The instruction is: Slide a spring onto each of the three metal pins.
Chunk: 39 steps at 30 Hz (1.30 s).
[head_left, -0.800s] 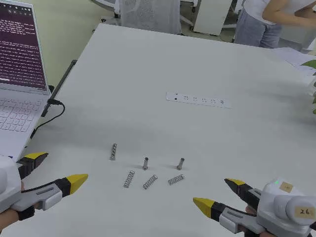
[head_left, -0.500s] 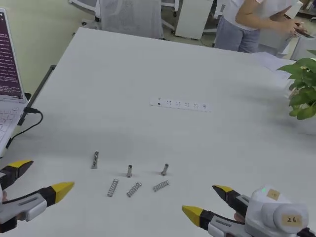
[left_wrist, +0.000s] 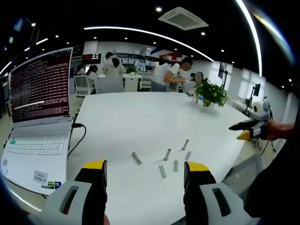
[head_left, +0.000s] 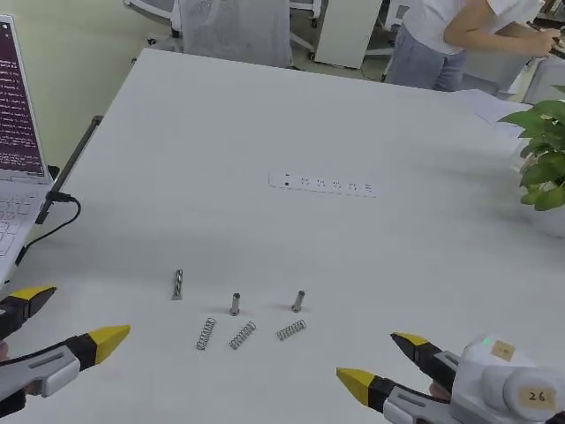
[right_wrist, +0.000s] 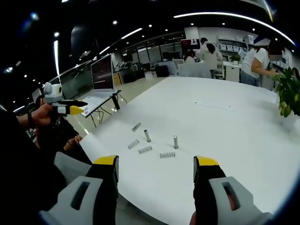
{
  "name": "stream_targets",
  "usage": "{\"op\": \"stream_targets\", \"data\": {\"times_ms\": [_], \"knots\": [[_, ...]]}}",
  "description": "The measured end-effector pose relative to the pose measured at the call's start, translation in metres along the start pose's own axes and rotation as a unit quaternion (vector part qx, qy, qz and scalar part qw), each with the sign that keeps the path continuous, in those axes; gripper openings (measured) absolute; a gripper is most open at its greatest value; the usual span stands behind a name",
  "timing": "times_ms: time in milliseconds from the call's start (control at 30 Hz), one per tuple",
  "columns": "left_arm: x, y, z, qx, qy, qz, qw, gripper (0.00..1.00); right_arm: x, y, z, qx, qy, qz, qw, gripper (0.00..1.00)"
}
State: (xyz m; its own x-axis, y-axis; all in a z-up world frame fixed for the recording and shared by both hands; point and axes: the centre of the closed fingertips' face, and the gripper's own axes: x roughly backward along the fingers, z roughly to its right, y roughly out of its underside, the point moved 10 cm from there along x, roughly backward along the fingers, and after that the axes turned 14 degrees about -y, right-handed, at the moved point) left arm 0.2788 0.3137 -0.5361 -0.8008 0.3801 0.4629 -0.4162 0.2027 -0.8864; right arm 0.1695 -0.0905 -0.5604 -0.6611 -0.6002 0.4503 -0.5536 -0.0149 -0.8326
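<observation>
Three small metal pins stand in a row on the white table [head_left: 265, 115]: one pin [head_left: 177, 284] lies flat at the left, a second pin [head_left: 235, 304] and a third pin [head_left: 298, 301] stand upright. Just in front lie three loose springs [head_left: 206, 333], [head_left: 243, 335], [head_left: 290, 329]. My left gripper [head_left: 72, 315] hovers open at the near left, well apart from them. My right gripper [head_left: 382, 359] hovers open at the near right. Each gripper view shows the parts ahead: pins [left_wrist: 167, 154], springs [left_wrist: 176, 165], pins [right_wrist: 147, 136], springs [right_wrist: 145, 149]. Nothing is between either pair of jaws.
An open laptop [head_left: 13, 177] with its cable [head_left: 53, 208] sits at the table's left edge. A white power strip [head_left: 323, 185] lies mid-table beyond the pins. A green plant [head_left: 543, 159] stands at the right. A person [head_left: 459, 35] stands past the far edge.
The head camera has panned right, so the laptop has slid toward the left edge of the picture. Pins and springs lie as before. Both grippers remain open and have hardly moved.
</observation>
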Motion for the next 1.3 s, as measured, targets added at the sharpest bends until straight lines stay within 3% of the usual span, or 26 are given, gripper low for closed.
{"op": "stream_targets", "data": {"times_ms": [433, 1300], "knots": [[-0.002, -0.003, 0.001, -0.009, 0.01, -0.005, 0.9999, 0.62, -0.003, 0.002, -0.002, -0.01, 0.0, 0.008, 0.9999, 0.63], [-0.02, -0.012, 0.014, -0.012, 0.027, -0.009, 0.9995, 0.61, -0.008, -0.002, 0.005, -0.011, -0.009, -0.005, 0.9999, 0.63]]}}
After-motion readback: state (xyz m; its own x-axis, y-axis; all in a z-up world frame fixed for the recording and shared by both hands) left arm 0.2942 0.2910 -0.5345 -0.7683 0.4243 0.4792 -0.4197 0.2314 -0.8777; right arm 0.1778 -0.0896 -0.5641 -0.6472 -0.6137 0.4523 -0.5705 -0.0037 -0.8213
